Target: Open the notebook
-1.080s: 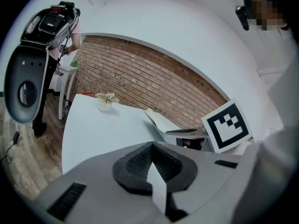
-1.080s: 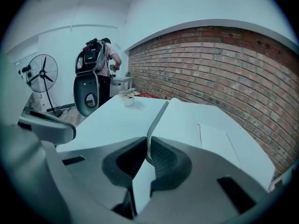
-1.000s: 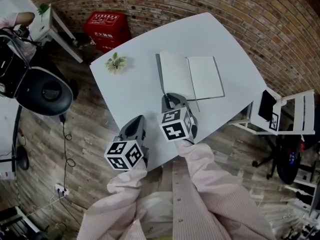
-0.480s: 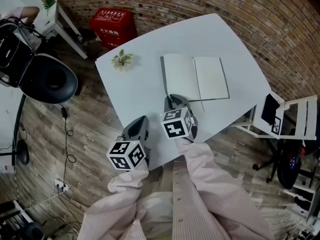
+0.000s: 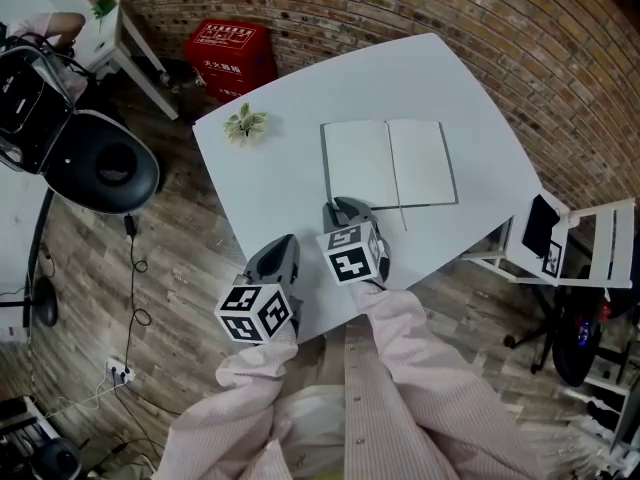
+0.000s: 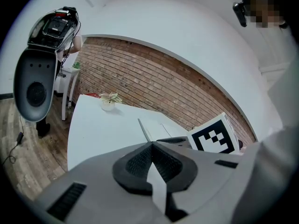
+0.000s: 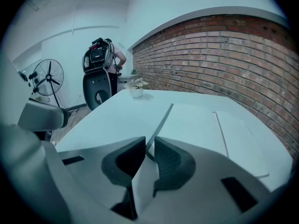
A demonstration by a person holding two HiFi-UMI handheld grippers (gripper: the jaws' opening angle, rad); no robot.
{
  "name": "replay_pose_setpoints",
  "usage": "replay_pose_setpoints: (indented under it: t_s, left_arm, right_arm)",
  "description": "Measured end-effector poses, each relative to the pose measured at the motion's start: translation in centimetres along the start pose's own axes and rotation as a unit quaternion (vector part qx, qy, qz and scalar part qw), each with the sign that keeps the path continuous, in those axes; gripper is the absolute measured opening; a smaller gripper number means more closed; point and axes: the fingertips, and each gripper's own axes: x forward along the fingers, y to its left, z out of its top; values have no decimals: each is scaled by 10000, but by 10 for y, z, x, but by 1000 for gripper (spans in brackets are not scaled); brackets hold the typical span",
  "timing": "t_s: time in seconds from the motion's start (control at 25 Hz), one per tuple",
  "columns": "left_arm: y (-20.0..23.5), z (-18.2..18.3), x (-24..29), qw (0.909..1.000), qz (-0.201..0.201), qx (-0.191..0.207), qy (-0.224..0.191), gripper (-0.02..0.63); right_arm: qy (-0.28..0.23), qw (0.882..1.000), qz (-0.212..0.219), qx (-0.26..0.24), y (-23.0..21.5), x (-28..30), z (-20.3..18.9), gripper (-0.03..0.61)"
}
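Too small to read: the print on the red crate (image 5: 228,53); cut off by the head view's top left corner, all but an arm (image 5: 52,23) of a person; lost under the right tool (image 5: 336,208) there, the notebook's (image 5: 388,163) near left corner, with the jaws just now easing apart around the cover's edge; in the left gripper view, mostly hidden behind the right tool's marker cube (image 6: 212,136), that same notebook; buried beneath the left tool (image 5: 282,240), the right one and both sleeves (image 5: 400,368), the surface's (image 5: 290,168) near edge.

Notebook (image 5: 388,163) left cover lowered nearly flat; right gripper (image 5: 338,208) sunk, jaws just opening, cover edge between them.
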Motion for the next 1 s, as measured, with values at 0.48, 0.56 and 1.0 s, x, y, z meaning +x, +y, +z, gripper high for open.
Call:
replay_pose_setpoints:
  t_s: [0.48, 0.56, 1.0]
  left_arm:
    - [-24, 12, 13, 9998, 77, 91, -173, -8]
    - [-32, 15, 15, 9996, 42, 172, -210, -8]
    - [-82, 39, 20, 9935, -352, 900, -599, -8]
  right_arm:
    - [-879, 9913, 835, 512, -14, -29, 18, 41]
    - [-1010, 9886, 915, 637, -22, -39, 20, 40]
    - [-2017, 9651, 1254, 1103, -69, -109, 40, 17]
